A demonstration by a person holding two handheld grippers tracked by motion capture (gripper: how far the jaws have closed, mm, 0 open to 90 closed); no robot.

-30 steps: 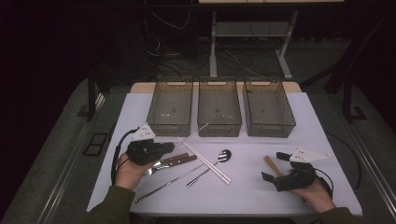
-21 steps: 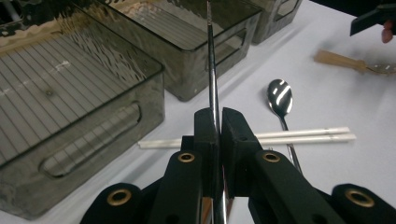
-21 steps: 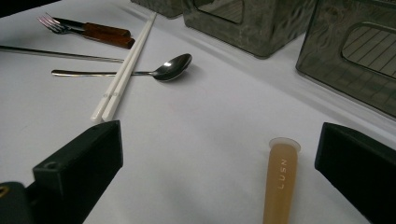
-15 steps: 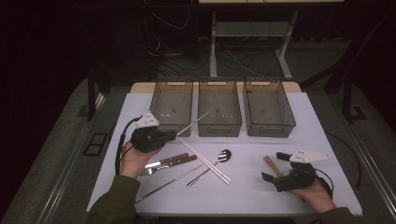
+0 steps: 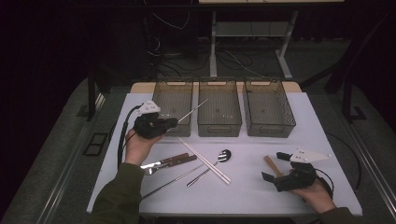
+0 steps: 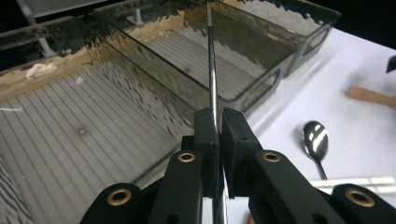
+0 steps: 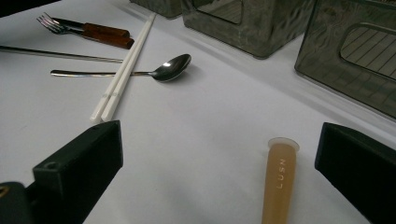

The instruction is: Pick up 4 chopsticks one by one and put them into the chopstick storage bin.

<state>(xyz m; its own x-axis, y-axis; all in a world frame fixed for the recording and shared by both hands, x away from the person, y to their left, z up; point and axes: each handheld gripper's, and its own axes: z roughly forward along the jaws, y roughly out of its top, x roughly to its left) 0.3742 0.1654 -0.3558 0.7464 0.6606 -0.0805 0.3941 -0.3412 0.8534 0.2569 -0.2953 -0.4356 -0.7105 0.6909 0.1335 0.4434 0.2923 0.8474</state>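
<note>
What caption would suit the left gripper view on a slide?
Left claw shut on a thin metal chopstick, poised over a smoky clear bin; a spoon lies on the white table.

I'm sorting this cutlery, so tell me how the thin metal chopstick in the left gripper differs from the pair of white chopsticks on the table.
The thin metal chopstick is single, silvery and clamped in the left gripper, raised over the left smoky plastic bin. The white chopsticks are a pair, thicker-looking and opaque white, lying flat, side by side on the white table, untouched. Both are long, straight and slender.
</note>
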